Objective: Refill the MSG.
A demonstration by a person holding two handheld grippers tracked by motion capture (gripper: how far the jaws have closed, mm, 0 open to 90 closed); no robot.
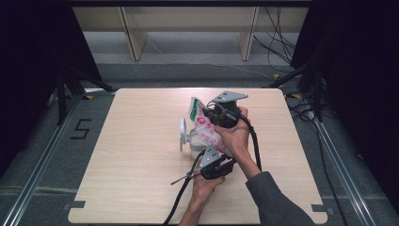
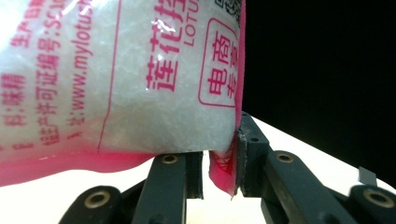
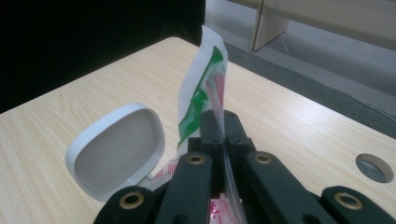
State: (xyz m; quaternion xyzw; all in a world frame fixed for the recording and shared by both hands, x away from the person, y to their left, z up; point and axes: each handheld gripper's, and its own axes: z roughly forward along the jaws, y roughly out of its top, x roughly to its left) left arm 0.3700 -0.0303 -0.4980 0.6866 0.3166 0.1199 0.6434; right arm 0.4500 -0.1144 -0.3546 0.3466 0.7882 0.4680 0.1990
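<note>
Now, by size:
Table (image 1: pixel 141 188): bare wood under both grippers.
Bag (image 1: pixel 207 129): held tilted over the canister (image 1: pixel 195 148), lid (image 3: pixel 116 149) open.
Right gripper (image 3: pixel 223 135): clamped tight on the bag's top edge.
Left gripper (image 2: pixel 219 163): pinched the bottom corner.
Progress: pouring seemingly not finished.

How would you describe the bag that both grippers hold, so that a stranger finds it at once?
Look at the middle of the wooden table. There, beside a white container with its lid open, the bag hangs between the two grippers. It is clear plastic full of white grains, with pink print and a green and white top edge.
</note>
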